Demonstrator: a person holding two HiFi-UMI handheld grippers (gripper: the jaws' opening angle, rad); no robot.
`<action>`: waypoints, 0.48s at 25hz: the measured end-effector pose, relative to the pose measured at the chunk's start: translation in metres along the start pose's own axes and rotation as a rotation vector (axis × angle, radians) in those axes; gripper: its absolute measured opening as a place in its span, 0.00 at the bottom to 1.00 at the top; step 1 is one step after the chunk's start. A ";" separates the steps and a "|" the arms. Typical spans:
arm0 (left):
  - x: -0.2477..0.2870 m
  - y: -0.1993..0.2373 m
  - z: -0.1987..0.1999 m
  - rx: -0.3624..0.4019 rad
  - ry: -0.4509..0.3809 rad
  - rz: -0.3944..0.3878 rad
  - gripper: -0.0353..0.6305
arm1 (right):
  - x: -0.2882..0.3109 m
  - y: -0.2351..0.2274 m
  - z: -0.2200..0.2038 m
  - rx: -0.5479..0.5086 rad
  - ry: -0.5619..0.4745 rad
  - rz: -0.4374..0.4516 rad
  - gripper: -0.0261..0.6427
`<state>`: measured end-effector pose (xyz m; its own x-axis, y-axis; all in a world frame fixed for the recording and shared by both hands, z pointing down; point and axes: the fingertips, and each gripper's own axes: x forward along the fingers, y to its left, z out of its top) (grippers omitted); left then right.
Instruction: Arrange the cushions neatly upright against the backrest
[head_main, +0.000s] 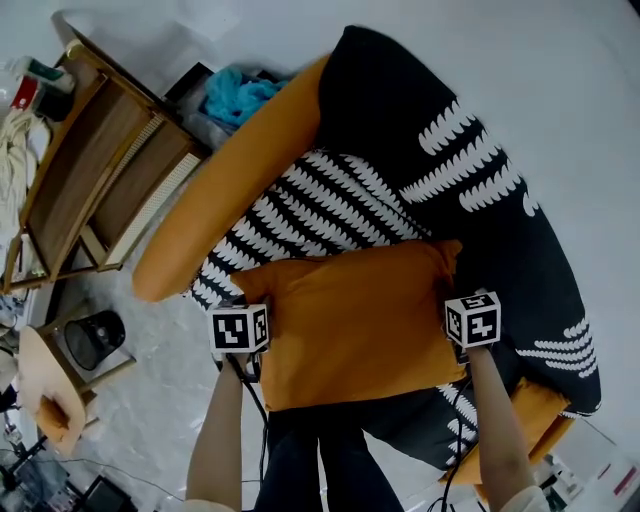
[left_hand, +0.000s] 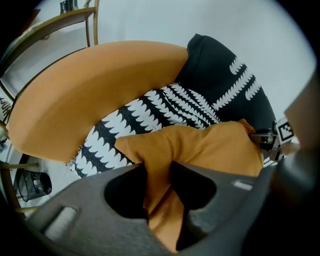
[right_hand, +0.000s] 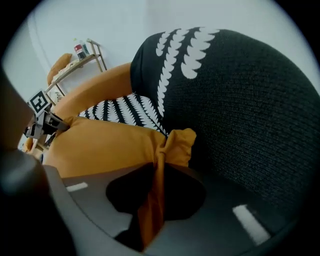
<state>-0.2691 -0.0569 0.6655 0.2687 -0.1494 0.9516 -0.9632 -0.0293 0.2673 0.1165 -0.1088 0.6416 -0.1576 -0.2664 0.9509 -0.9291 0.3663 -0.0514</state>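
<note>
I'm clamping the left gripper (left_hand: 158, 175) and right gripper (right_hand: 159, 175) onto opposite ends of the orange fabric cushion (head_main: 355, 320). It's spreading flat over the black leaf-print sofa (head_main: 520, 250).

Square orange cushion (head_main: 350, 320): matt woven cloth, soft creases. Black white-patterned sofa cover (right_hand: 250, 110): coarse knit. Slatted brown shelf (head_main: 95, 185): smooth wood.

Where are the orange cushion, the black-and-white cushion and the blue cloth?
orange cushion (head_main: 355, 320), head view, middle of its top face.
black-and-white cushion (head_main: 320, 205), head view, centre of its print.
blue cloth (head_main: 238, 95), head view, middle of the bundle.
</note>
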 end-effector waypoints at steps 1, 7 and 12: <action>-0.004 -0.001 0.000 0.009 -0.006 0.003 0.26 | -0.005 0.001 0.000 0.006 -0.014 -0.003 0.14; -0.036 -0.014 -0.011 0.065 -0.055 0.061 0.23 | -0.041 0.007 -0.005 0.053 -0.099 -0.017 0.09; -0.088 -0.031 -0.009 0.096 -0.102 0.070 0.22 | -0.097 0.013 -0.006 0.098 -0.149 -0.036 0.08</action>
<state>-0.2628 -0.0343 0.5746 0.2025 -0.2541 0.9457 -0.9776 -0.1088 0.1801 0.1221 -0.0728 0.5505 -0.1649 -0.4100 0.8970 -0.9621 0.2672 -0.0547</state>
